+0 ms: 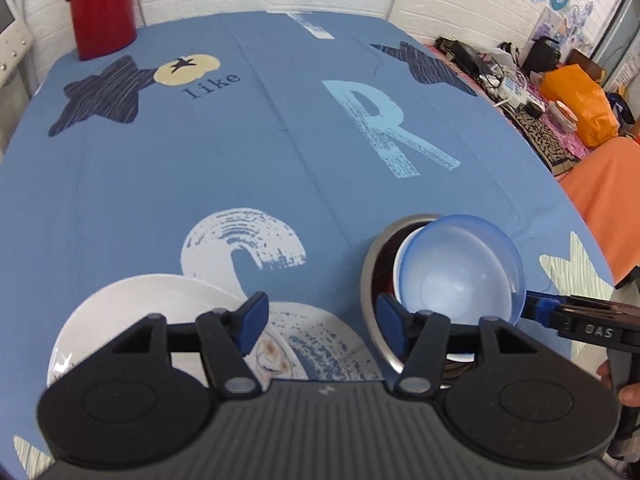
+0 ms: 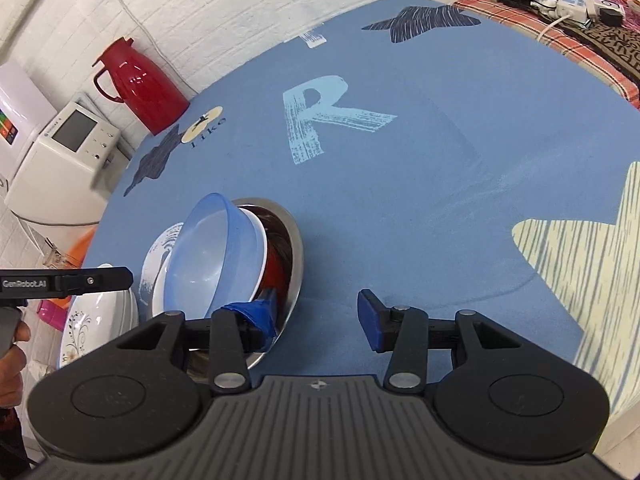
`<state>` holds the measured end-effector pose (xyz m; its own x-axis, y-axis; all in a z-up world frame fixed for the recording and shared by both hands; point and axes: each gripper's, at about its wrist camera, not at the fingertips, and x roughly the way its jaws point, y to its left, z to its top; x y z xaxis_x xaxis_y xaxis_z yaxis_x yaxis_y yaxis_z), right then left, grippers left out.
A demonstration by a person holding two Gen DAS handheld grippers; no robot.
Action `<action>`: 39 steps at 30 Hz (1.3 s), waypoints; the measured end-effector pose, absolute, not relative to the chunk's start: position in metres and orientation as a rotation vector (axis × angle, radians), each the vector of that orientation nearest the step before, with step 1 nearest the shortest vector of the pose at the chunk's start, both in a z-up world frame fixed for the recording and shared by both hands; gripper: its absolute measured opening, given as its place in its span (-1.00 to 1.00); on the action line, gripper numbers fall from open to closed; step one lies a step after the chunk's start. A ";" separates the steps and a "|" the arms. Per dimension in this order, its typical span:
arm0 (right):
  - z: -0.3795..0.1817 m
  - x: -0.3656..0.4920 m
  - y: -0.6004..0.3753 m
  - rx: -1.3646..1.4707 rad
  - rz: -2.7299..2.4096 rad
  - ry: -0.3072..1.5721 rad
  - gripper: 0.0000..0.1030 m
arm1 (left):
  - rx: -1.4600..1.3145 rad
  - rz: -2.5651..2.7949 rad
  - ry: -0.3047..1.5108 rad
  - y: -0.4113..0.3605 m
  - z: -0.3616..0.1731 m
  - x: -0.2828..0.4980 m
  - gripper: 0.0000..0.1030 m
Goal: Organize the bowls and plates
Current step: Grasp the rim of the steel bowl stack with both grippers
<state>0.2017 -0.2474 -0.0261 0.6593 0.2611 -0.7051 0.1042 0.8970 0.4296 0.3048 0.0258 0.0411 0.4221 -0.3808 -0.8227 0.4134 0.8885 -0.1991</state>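
Setting: white brick-pattern walls are surrounding a desk [image 1: 240, 160] covered in a blue cloth printed with stars and letters.

Left wrist view
- Far left corner: a glossy red thermos jug [image 1: 102, 4] is standing upright.
- Left tongs [image 1: 320, 320]: they are hovering wide apart, gripping nothing.
- White plate [image 1: 132, 320]: it is lying near left, smooth and glazed, partly under the left finger.
- Steel bowl [image 1: 370, 280]: it is sitting near right, round and brushed, with a white bowl [image 1: 400, 276] and a translucent blue bowl [image 1: 460, 268] nesting inside it, tilted.
- Right tongs [image 1: 536, 310]: they are reaching in from the right, beside the blue bowl's rim.

Right wrist view
- Right tongs [image 2: 316, 316]: they are standing wide, nothing clamped; the left pad is sitting beside the steel bowl [image 2: 294, 248] rim, though contact is unclear.
- Blue bowl [image 2: 212, 248]: thin, frosted plastic, it is leaning in the white bowl [image 2: 260, 252] above a dark red inner surface.
- Floral plate [image 2: 96, 324]: it is lying at the near left edge.

Step in hand: the bowls are seemingly being nested.
Next move: probably settling the tilted blue bowl level, needing a gentle rim grip.
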 end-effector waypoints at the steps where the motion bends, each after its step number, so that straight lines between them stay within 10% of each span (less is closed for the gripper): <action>1: -0.028 0.203 -0.246 0.464 0.087 0.860 -0.43 | 0.042 -0.513 1.024 0.025 0.041 0.306 0.15; 39: -0.031 0.216 -0.242 0.361 0.023 0.891 0.03 | 0.162 -0.708 1.154 0.005 0.003 0.355 0.35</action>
<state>0.2164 -0.2419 -0.0315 0.6328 0.1688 -0.7557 0.1288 0.9394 0.3177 0.3546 0.0052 0.0032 0.2170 -0.4281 -0.8773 0.5880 0.7747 -0.2326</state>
